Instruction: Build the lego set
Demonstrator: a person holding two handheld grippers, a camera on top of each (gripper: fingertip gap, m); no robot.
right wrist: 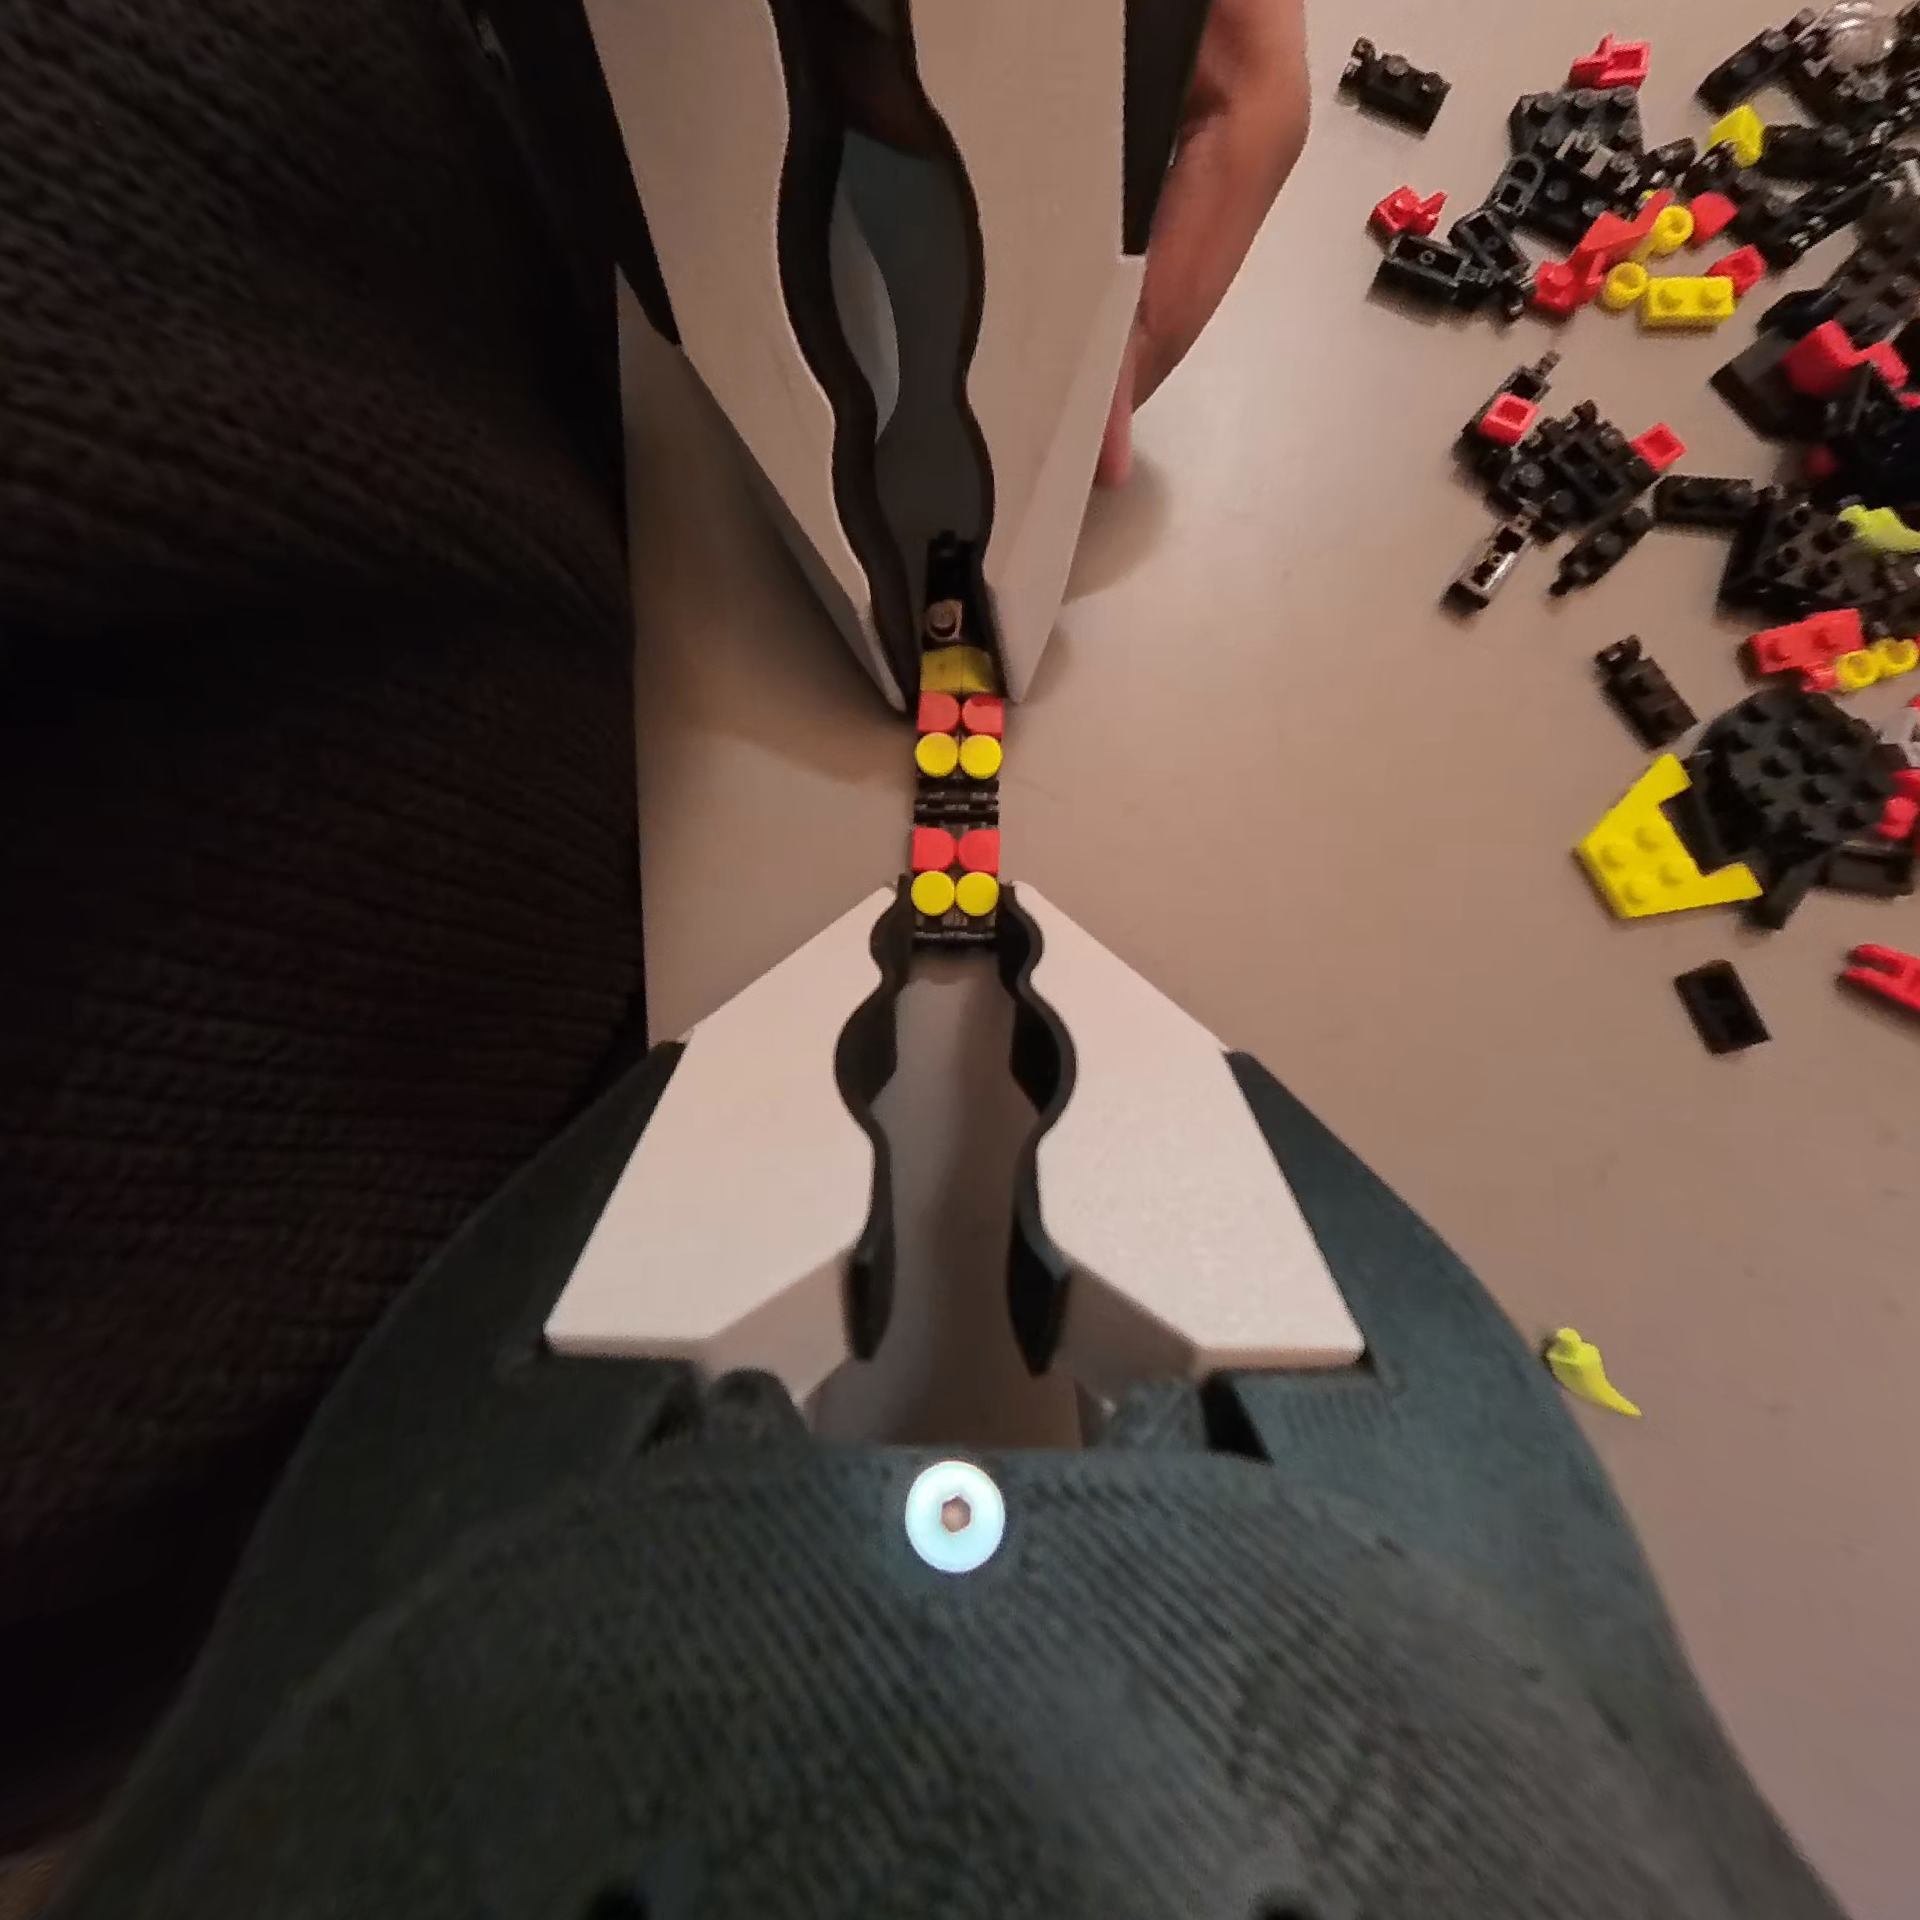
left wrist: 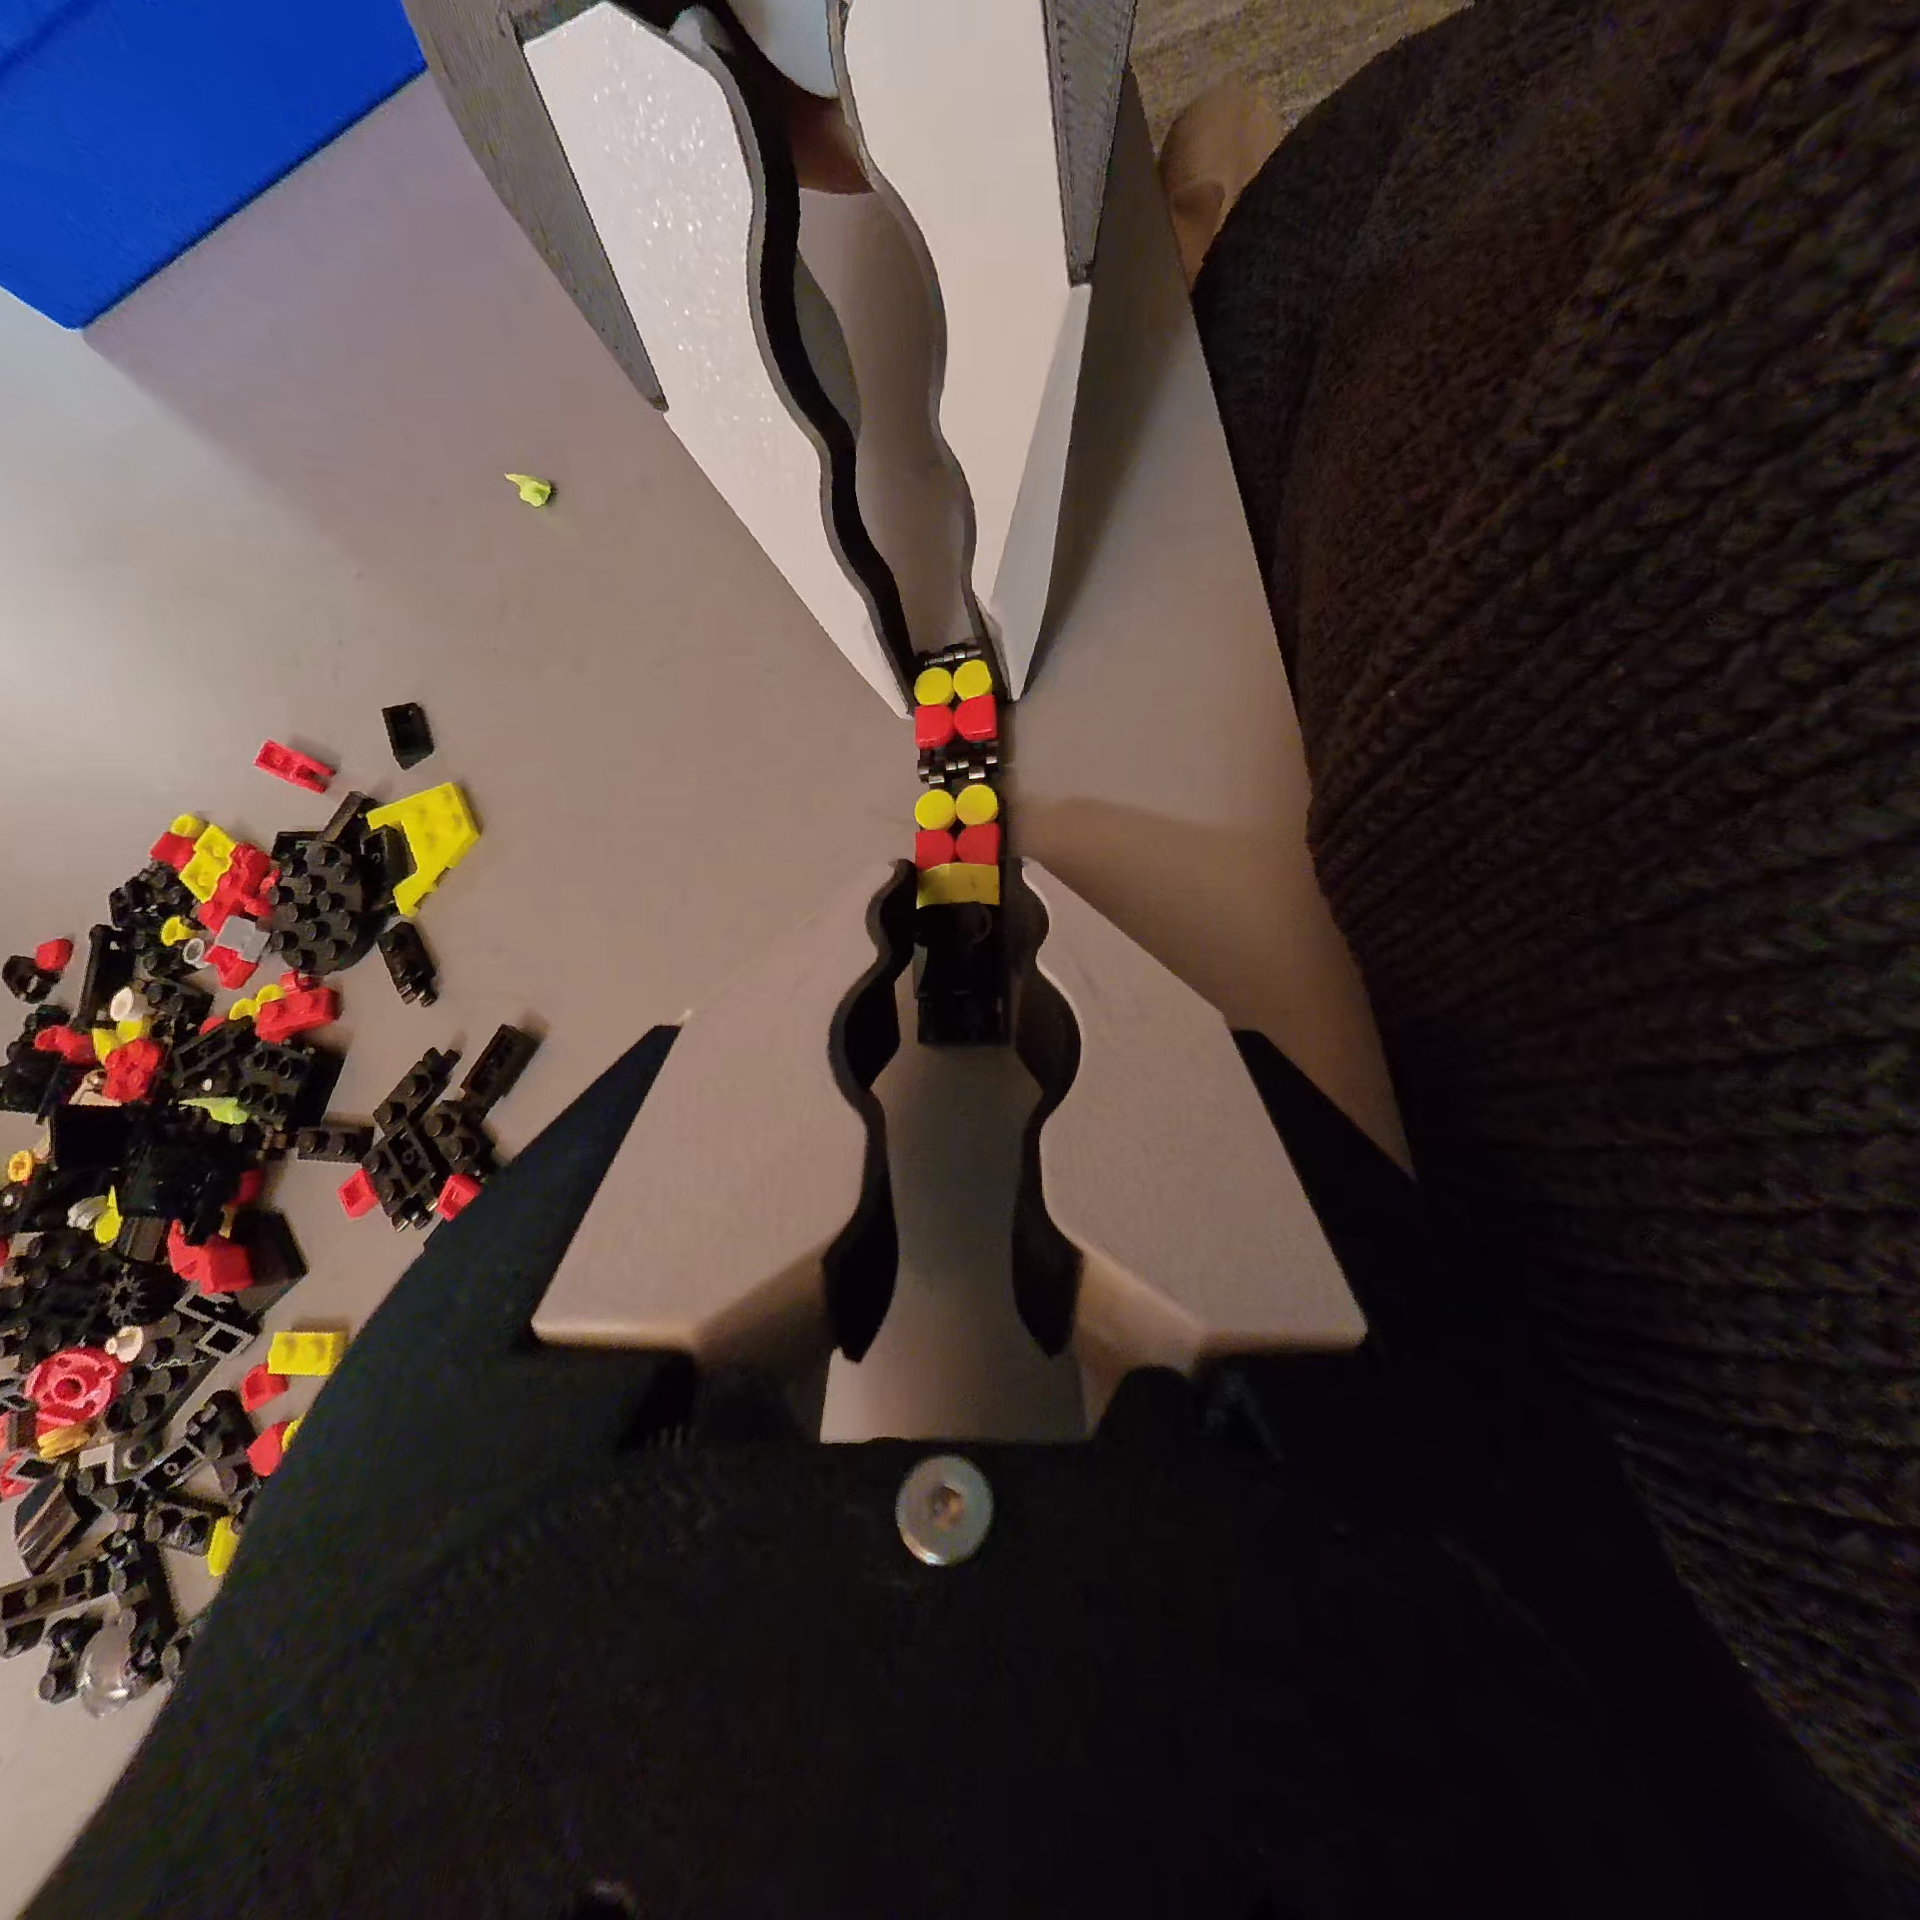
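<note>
A narrow black lego strip point(left wrist: 958, 774) with red and yellow studs is held in the air between both grippers, end to end. My left gripper point(left wrist: 958, 894) is shut on the end with a yellow curved piece. My right gripper point(right wrist: 954, 920) is shut on the other end, by two yellow round studs. The strip also shows in the right wrist view point(right wrist: 956, 800). Each view shows the other gripper opposite: the right one point(left wrist: 961, 665) and the left one point(right wrist: 954, 675). A pile of loose black, red and yellow lego pieces point(left wrist: 177, 1143) lies on the grey table point(left wrist: 623, 675).
A person's dark knitted sleeve point(left wrist: 1610, 831) fills one side of both views. A blue box point(left wrist: 156, 135) stands at the table's far corner. A small lime claw piece point(left wrist: 532, 488) lies alone. A yellow wedge plate point(right wrist: 1662, 862) lies at the pile's edge. Less than 4 cm separates the two grippers' tips.
</note>
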